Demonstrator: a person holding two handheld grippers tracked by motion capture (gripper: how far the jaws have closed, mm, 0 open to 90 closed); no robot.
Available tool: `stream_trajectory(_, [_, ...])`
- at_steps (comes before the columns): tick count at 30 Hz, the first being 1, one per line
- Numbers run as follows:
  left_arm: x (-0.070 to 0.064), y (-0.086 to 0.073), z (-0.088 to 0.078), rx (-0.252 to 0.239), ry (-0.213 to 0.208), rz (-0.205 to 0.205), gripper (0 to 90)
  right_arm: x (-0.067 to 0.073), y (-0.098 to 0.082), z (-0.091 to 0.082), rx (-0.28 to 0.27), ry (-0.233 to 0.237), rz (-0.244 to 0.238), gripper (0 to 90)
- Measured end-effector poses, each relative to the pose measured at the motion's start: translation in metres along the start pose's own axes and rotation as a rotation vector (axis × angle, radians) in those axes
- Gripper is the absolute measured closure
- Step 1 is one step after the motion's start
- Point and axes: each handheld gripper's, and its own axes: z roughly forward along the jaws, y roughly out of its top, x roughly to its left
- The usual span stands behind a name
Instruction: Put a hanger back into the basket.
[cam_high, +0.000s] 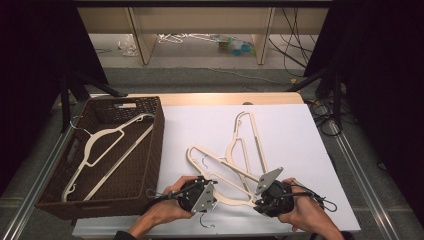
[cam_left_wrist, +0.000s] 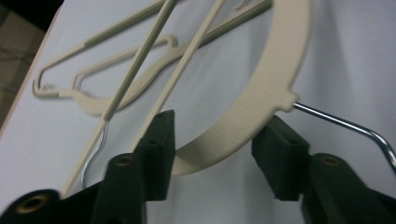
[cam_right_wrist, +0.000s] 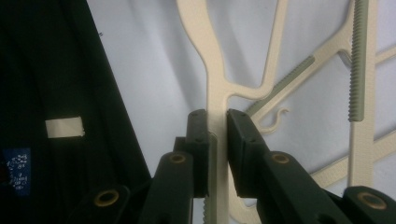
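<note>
A cream plastic hanger (cam_high: 220, 170) lies on the white table sheet (cam_high: 295, 135), crossed over a second cream hanger (cam_high: 247, 140). My left gripper (cam_high: 214, 185) is at the near hanger's curved neck. In the left gripper view that curved band (cam_left_wrist: 261, 84) runs slantwise between the jaws of my left gripper (cam_left_wrist: 215, 140), beside its metal hook (cam_left_wrist: 341, 122); the jaws stand apart around it. My right gripper (cam_high: 256, 202) is at the hanger's near right end. In the right gripper view, my right gripper (cam_right_wrist: 217, 126) has its pads clamped on a thin hanger arm (cam_right_wrist: 210, 79).
A dark wicker basket (cam_high: 157, 145) stands at the table's left with a third cream hanger (cam_high: 107, 150) inside. The sheet's front edge runs just under both hands. Black curtains flank the table. Cables lie on the floor at the back right.
</note>
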Motion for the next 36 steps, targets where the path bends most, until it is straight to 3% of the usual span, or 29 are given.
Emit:
stream_trajectory(1, [0.001, 0.002, -0.001, -0.002, -0.013, 0.036, 55.7, -0.001, -0.001, 0.0, -0.005, 0.002, 0.0, 79.6])
stream_trajectory(6, [0.004, 0.012, -0.004, -0.017, -0.03, 0.129, 66.7, -0.006, -0.005, -0.001, 0.001, 0.012, -0.003, 79.8])
stream_trajectory(10, [0.005, 0.023, -0.009, -0.025, -0.008, 0.198, 73.9, -0.011, -0.01, 0.0, -0.004, 0.041, 0.009, 80.1])
stream_trajectory(13, [0.005, 0.033, -0.014, 0.005, 0.016, 0.276, 78.8, -0.012, -0.012, -0.001, -0.006, 0.052, 0.006, 79.8])
stream_trajectory(15, [0.006, 0.038, -0.016, 0.01, 0.038, 0.292, 81.2, -0.014, -0.012, -0.007, -0.021, 0.035, 0.027, 78.3])
stream_trajectory(20, [0.011, 0.045, -0.022, 0.025, 0.09, 0.276, 84.1, -0.015, -0.012, -0.019, -0.093, -0.042, 0.052, 54.5])
stream_trajectory(23, [0.014, 0.048, -0.025, 0.03, 0.112, 0.253, 84.9, -0.014, -0.009, -0.025, -0.153, -0.087, 0.08, 45.2])
stream_trajectory(24, [0.013, 0.048, -0.024, 0.008, 0.113, 0.215, 85.0, -0.013, -0.008, -0.026, -0.161, -0.099, 0.083, 44.1])
stream_trajectory(25, [0.015, 0.048, -0.025, 0.02, 0.124, 0.216, 85.0, -0.013, -0.007, -0.027, -0.182, -0.109, 0.088, 42.3])
stream_trajectory(26, [0.018, 0.05, -0.029, 0.071, 0.131, 0.253, 85.2, -0.013, -0.007, -0.029, -0.193, -0.123, 0.096, 40.0])
stream_trajectory(29, [0.023, 0.05, -0.03, 0.097, 0.144, 0.211, 85.3, -0.014, -0.005, -0.029, -0.234, -0.152, 0.127, 34.6])
stream_trajectory(32, [0.029, 0.049, -0.03, 0.129, 0.158, 0.171, 85.5, -0.018, -0.005, -0.031, -0.306, -0.193, 0.111, 33.8])
stream_trajectory(35, [0.038, 0.048, -0.032, 0.132, 0.183, 0.112, 85.7, -0.017, -0.005, -0.04, -0.36, -0.209, 0.145, 33.4])
stream_trajectory(36, [0.042, 0.047, -0.033, 0.13, 0.188, 0.092, 85.7, -0.018, -0.004, -0.043, -0.373, -0.212, 0.132, 33.3])
